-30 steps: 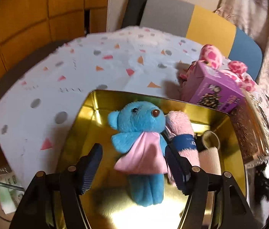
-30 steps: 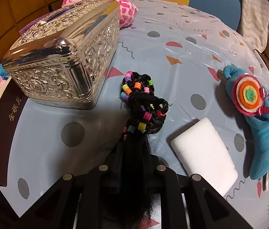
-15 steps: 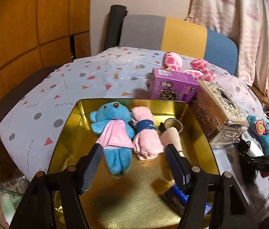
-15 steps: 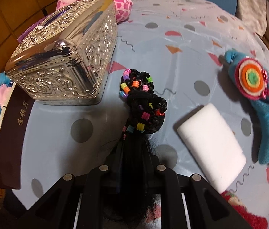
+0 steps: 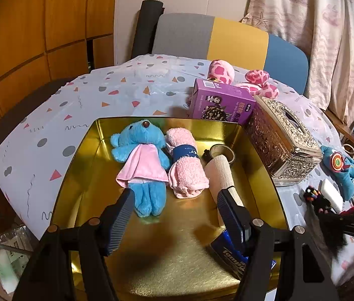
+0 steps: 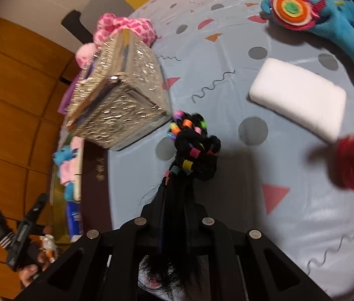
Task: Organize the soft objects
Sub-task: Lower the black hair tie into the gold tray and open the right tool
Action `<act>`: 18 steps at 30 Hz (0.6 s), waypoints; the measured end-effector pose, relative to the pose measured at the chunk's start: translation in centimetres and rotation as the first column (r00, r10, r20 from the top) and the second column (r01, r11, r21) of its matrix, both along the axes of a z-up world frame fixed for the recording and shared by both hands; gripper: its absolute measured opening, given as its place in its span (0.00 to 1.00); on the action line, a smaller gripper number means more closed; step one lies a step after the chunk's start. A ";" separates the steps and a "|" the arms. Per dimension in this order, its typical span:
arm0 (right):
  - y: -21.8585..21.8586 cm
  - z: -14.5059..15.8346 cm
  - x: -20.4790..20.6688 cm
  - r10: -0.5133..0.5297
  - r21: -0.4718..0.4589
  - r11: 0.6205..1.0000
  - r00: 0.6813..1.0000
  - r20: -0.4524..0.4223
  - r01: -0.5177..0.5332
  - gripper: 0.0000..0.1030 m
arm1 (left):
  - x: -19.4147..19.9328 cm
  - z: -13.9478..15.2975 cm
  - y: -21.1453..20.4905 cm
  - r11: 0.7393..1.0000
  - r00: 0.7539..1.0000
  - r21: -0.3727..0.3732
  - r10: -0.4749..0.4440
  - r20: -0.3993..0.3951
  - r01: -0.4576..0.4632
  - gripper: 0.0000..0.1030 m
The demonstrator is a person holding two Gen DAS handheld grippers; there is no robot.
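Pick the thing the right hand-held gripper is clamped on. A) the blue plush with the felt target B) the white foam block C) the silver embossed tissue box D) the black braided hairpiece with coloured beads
D: the right hand-held gripper is shut on the loose hair end of the black braided hairpiece, while the other three things lie apart from it on the tablecloth.

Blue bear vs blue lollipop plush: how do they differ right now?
The blue bear lies inside the gold tray beside the pink towel roll; the lollipop plush lies on the bare tablecloth, outside the tray. The bear wears a pink cape; the plush carries a rainbow felt disc. The bear lies straight on its back; the plush is bent. Both are blue, soft, and in neither claw.
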State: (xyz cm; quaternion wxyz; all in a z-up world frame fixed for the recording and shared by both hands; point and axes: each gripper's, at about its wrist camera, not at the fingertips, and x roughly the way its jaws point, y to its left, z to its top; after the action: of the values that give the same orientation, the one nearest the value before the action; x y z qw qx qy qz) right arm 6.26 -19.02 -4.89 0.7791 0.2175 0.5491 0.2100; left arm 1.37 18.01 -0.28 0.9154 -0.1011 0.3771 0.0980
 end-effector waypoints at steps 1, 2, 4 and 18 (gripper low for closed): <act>-0.1 0.2 -0.4 -0.003 0.017 1.000 1.000 0.009 0.003 0.10 | 0.0 -0.1 0.1 1.000 1.000 -0.003 0.001 -0.003 -0.001 0.67; -0.3 0.6 -0.4 -0.005 0.029 1.000 1.000 0.018 0.005 0.10 | 0.0 -0.2 0.2 1.000 1.000 -0.007 0.003 -0.006 -0.003 0.67; -0.5 1.4 -0.8 -0.013 0.051 0.999 0.999 0.040 0.011 0.09 | 0.1 -0.5 0.4 1.000 1.000 -0.016 0.009 -0.012 -0.009 0.67; 2.9 7.3 -1.9 0.054 0.091 0.993 0.976 0.210 -0.075 0.08 | -0.5 -0.3 1.2 0.999 0.999 -0.033 0.036 0.001 -0.036 0.69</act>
State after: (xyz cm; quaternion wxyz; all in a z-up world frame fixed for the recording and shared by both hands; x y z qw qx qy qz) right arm 4.33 -16.07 2.43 0.8133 0.2145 0.4607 0.2834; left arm 0.85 19.20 -0.57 0.9119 -0.1231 0.3761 0.1083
